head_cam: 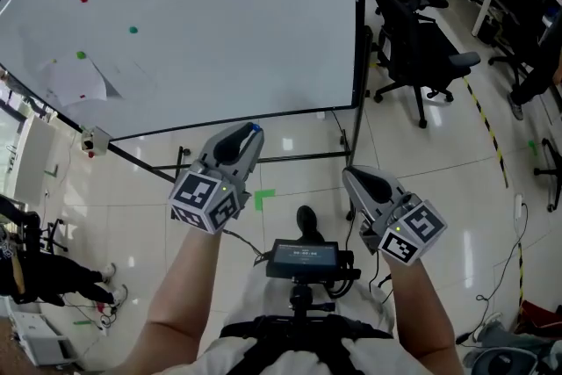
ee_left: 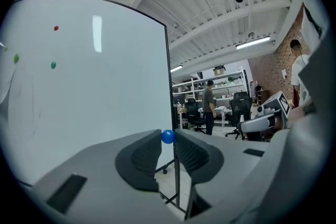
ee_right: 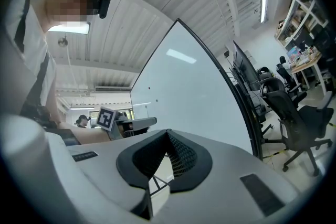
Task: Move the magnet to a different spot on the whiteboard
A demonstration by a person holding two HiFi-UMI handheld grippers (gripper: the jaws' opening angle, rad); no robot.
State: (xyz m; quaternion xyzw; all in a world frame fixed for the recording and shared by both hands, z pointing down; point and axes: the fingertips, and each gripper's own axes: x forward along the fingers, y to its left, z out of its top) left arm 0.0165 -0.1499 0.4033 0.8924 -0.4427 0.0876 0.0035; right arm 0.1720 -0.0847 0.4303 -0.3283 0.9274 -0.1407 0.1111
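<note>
Left tool [ee_left: 168, 135] holds blue magnet [ee_left: 168, 137] near whiteboard [ee_left: 105, 86] edge.

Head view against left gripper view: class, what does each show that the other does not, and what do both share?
Head view only: green tape on the floor and a small screen at the wearer's waist. Left gripper view only: a ceiling lamp and a person standing among desks far off. Both: the whiteboard, its red magnet, and the blue magnet pinched at the tips of the left gripper.
</note>
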